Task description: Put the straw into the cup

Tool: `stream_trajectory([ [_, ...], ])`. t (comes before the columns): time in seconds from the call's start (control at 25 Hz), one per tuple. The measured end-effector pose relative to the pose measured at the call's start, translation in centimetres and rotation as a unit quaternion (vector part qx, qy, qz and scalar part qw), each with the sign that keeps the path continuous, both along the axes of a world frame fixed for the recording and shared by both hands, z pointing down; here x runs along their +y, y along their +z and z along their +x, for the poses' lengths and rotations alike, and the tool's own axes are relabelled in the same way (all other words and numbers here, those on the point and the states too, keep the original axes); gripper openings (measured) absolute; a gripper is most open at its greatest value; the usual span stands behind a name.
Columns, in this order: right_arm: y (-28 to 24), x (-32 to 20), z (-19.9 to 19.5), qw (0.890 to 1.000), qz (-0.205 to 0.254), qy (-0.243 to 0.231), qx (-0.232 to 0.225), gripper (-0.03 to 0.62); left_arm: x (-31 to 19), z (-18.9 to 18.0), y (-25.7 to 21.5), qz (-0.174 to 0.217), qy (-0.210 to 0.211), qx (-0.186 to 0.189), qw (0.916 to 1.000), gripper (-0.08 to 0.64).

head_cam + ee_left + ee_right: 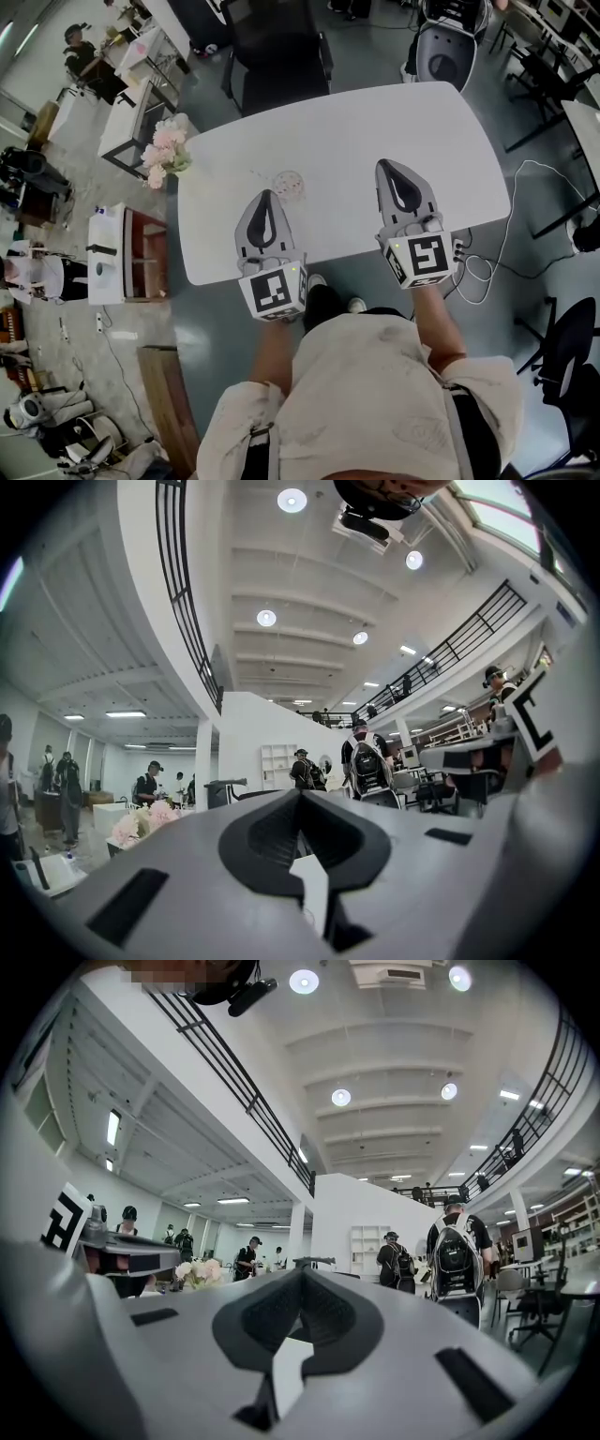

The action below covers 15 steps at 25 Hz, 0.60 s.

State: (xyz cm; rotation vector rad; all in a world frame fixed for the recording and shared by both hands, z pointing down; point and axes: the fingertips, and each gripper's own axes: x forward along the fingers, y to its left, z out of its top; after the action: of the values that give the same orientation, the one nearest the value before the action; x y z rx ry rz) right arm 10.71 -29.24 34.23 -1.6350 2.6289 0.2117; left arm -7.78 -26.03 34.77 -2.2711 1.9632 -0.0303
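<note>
On the white table (pixel 356 122), towards its near-left part, stands the clear cup (pixel 289 185), upright and with nothing in it that I can make out from the head view. A faint thin line lying just left of the cup may be the straw (pixel 260 177), though it is too slight for me to be sure. My left gripper (pixel 267 195) sits just on my side of the cup, its tip near the rim but apart from it. Its jaws are pressed together with nothing between them. My right gripper (pixel 387 164) is well off to the right of the cup, also with its jaws together and empty. Both grippers point out level over the table towards the room. Farther left of the cup, pink flowers (pixel 167 150) stand at the table's corner, and beyond the cup a dark chair (pixel 277 56) is drawn up at the far edge. I judge the task has barely begun, since no straw is held yet. Next I would need to part one pair of jaws, tip them down to the straw and pinch it before lifting it over the cup's mouth.
</note>
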Motion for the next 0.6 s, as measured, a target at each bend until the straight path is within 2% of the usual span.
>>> stream_trajectory([
  [0.6, -0.2, 0.7, 1.0, 1.000, 0.011, 0.009, 0.015, 0.000, -0.1, 1.3, 0.1, -0.001, 0.012, 0.004, 0.9999, 0.006],
])
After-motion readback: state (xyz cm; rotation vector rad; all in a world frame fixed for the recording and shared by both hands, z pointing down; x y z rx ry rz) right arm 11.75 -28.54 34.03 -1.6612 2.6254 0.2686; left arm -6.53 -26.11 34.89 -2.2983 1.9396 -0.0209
